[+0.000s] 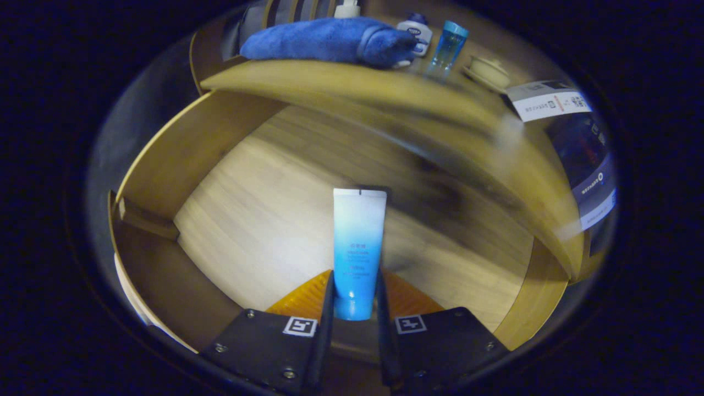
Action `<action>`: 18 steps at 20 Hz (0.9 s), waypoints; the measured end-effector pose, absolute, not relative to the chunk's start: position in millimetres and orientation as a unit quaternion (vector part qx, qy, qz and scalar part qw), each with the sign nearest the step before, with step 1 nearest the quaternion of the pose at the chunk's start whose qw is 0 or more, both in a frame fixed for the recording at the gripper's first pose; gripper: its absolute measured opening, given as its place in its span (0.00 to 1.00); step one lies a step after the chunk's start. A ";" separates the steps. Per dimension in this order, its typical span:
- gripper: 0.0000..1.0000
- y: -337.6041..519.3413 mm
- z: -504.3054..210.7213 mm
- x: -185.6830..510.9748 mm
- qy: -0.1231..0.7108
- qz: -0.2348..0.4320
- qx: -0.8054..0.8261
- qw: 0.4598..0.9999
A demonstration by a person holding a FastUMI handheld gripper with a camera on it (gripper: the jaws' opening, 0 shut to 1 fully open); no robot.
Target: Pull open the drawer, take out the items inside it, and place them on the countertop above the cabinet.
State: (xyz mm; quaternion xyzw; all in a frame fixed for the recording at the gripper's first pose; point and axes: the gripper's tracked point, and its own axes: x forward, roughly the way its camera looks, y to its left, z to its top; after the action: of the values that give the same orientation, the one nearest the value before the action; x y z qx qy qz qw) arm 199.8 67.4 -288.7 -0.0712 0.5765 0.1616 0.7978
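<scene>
A blue-and-white tube (356, 247) stands between my fingers, cap end down, and my gripper (355, 297) is shut on its lower part. It hangs above the pale wooden floor of the open drawer (264, 198). Beyond the drawer runs the wooden countertop (352, 82). On it lie a rolled blue towel (330, 39), a small white-and-blue bottle (416, 33) and a clear blue bottle (448, 47).
A small lidded dish on a saucer (487, 71) and a printed card (547, 102) sit further along the countertop. The drawer's side walls (181, 148) rise on both sides of the tube. The scene is blurred by motion.
</scene>
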 end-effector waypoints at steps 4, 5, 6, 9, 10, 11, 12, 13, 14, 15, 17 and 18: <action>0.37 72.6 -252.0 197.3 0.550 0.183 -0.013 0.814; 0.37 70.9 -242.4 194.0 0.545 0.189 -0.004 0.817; 0.37 69.7 -233.0 191.9 0.539 0.193 0.003 0.820; 0.37 64.9 -206.3 189.1 0.515 0.196 0.024 0.834; 0.37 63.3 -198.1 191.2 0.506 0.195 0.032 0.839; 0.37 60.1 -189.9 194.5 0.497 0.192 0.037 0.845; 0.37 57.7 -181.9 199.4 0.488 0.187 0.044 0.852; 0.37 55.2 -174.4 206.1 0.475 0.179 0.051 0.860; 0.37 50.9 -168.6 215.4 0.464 0.166 0.057 0.868; 0.37 44.2 -163.9 226.9 0.452 0.150 0.061 0.877; 0.37 35.8 -159.4 248.4 0.432 0.119 0.062 0.892; 0.37 31.7 -158.9 261.3 0.422 0.104 0.058 0.899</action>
State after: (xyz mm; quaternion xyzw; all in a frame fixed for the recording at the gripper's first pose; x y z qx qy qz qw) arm 261.3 31.7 -158.9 0.0582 0.4221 0.1037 0.8987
